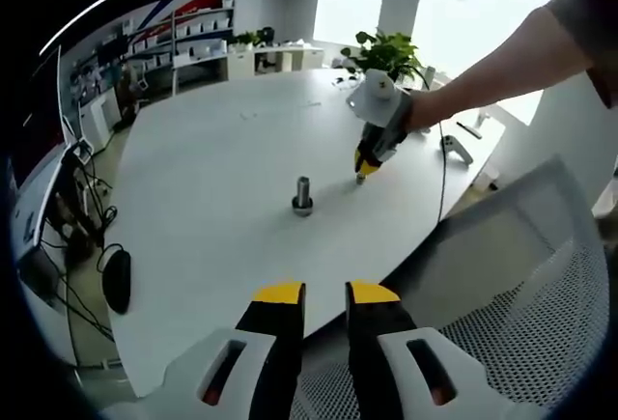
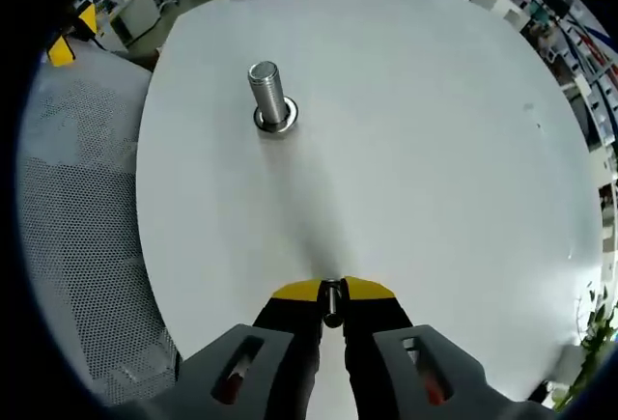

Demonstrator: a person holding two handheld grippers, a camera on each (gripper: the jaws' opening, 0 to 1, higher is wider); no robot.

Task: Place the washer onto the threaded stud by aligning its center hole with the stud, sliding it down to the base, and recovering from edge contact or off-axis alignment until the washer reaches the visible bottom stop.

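A short threaded steel stud (image 1: 302,191) stands upright on its round base on the white table (image 1: 212,169). In the right gripper view the stud (image 2: 267,92) is ahead and to the left, with a ring at its foot. My right gripper (image 2: 331,296) is shut on a small metal washer (image 2: 331,304), held edge-on between the yellow tips low over the table (image 2: 415,130). Seen from the left gripper view, the right gripper (image 1: 364,166) points down at the table just right of the stud, in a person's hand. My left gripper (image 1: 325,294) hangs open over the table's near edge, nothing in it.
A white mesh chair (image 1: 502,275) stands at the table's near right edge; it shows as mesh chair (image 2: 77,208) in the right gripper view. A potted plant (image 1: 386,51) sits at the far side. Cables and a black object (image 1: 116,280) lie left of the table.
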